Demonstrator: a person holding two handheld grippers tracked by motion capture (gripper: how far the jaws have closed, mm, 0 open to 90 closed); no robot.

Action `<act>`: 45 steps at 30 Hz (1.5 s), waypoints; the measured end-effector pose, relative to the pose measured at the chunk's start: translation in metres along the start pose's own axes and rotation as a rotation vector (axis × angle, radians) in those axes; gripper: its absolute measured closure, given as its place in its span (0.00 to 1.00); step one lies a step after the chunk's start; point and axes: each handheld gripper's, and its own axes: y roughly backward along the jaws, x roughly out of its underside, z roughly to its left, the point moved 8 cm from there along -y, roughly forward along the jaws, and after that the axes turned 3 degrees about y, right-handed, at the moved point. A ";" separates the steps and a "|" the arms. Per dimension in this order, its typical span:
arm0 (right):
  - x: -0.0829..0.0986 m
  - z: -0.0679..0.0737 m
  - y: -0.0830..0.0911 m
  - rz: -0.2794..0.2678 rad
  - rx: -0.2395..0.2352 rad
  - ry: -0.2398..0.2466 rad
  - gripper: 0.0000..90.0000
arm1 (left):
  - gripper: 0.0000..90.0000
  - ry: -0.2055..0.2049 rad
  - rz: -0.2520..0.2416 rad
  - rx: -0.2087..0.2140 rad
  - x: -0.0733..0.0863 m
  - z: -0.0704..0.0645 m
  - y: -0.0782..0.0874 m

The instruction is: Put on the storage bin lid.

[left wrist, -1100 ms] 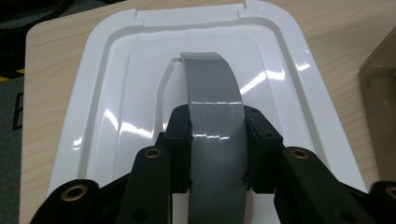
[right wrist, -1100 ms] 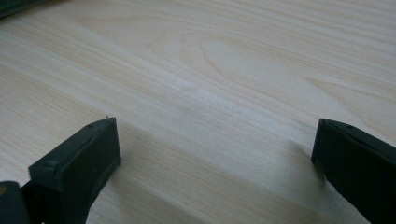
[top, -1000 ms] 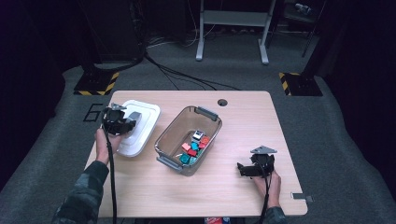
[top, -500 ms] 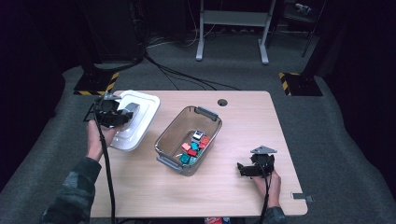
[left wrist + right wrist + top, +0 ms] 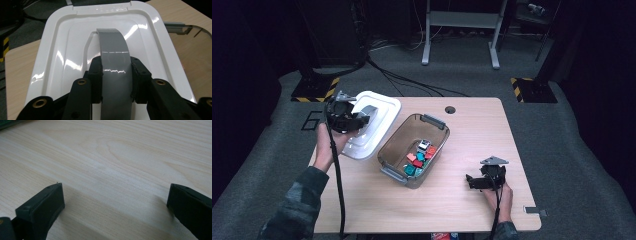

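— Gripping the lid by its grey handle with my left gripper, jaws clamped on either side of the strap. What do you make of it?

— Why the handle and not the rim?

— The handle arches up off the white plastic, so the jaws get a grip around it; the rim looks too flat and broad for that. I hold the lid at the far left of the table, partly past the edge, tilted (its right edge sits just beside the box).

— And the box?

— The clear box sits mid-table, open, with small coloured pieces in its near end. I judge the lid belongs on it.

— Your other hand?

— My right gripper rests low over bare wood at the near right, jaws wide apart, holding nothing, well clear of the box.
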 end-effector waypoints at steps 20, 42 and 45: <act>0.000 0.000 0.000 -0.002 0.003 -0.007 0.01 | 0.74 -0.072 0.042 0.112 -0.004 -0.074 -0.035; 0.000 0.000 0.000 0.000 0.001 -0.001 0.01 | 0.74 -0.080 0.084 0.159 0.010 -0.119 -0.068; 0.000 0.000 0.000 -0.001 0.001 -0.001 0.01 | 0.74 -0.081 0.083 0.154 0.011 -0.123 -0.071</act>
